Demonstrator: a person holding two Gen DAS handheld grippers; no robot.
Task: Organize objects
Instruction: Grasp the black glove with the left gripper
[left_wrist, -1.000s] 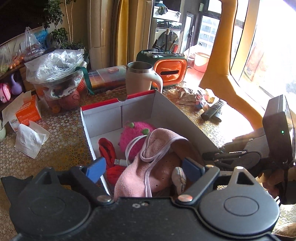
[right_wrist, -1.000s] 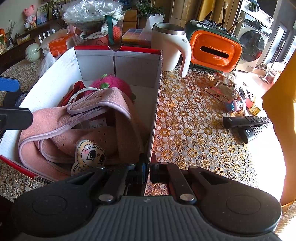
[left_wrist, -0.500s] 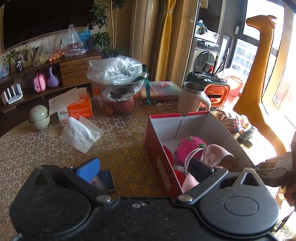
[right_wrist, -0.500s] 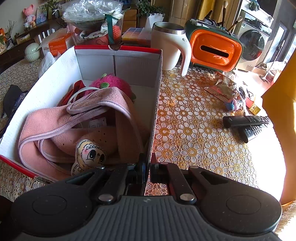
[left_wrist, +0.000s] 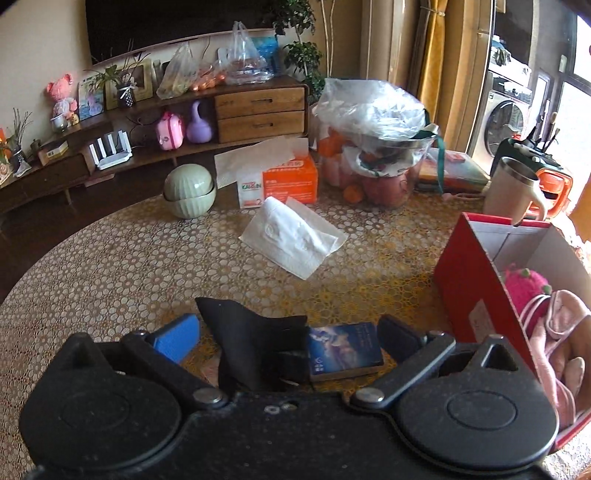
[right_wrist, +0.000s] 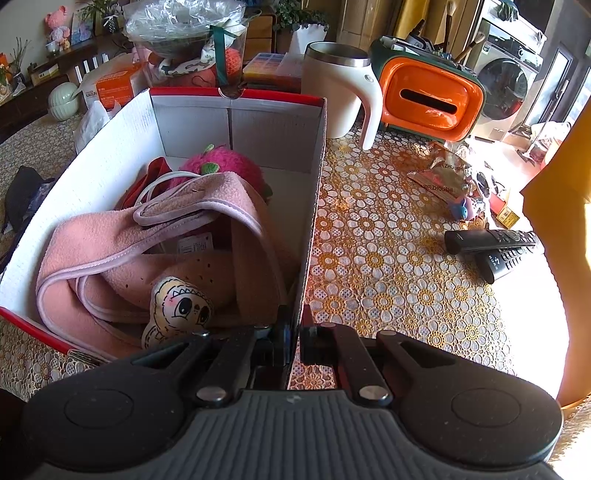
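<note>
- Your left gripper (left_wrist: 286, 334) fingers spread wide, black cloth (left_wrist: 251, 339) and small book (left_wrist: 343, 349) on the table (left_wrist: 129, 266) between them
- Red box (right_wrist: 236, 122) right of those, pink cloth (right_wrist: 177, 229) inside
- Your right gripper (right_wrist: 293, 338) pinched on the box's near wall

Wooden sideboard (left_wrist: 192, 122) along cream wall (left_wrist: 40, 55) — sunlit window (left_wrist: 576, 77) right

The left gripper (left_wrist: 288, 338) hangs low with its jaws spread wide, one blue-padded finger (left_wrist: 176, 338) at 9 o'clock, the other at 3 o'clock. The right gripper (right_wrist: 294, 332) has its jaws pinched together, only a thin gap between.
</note>
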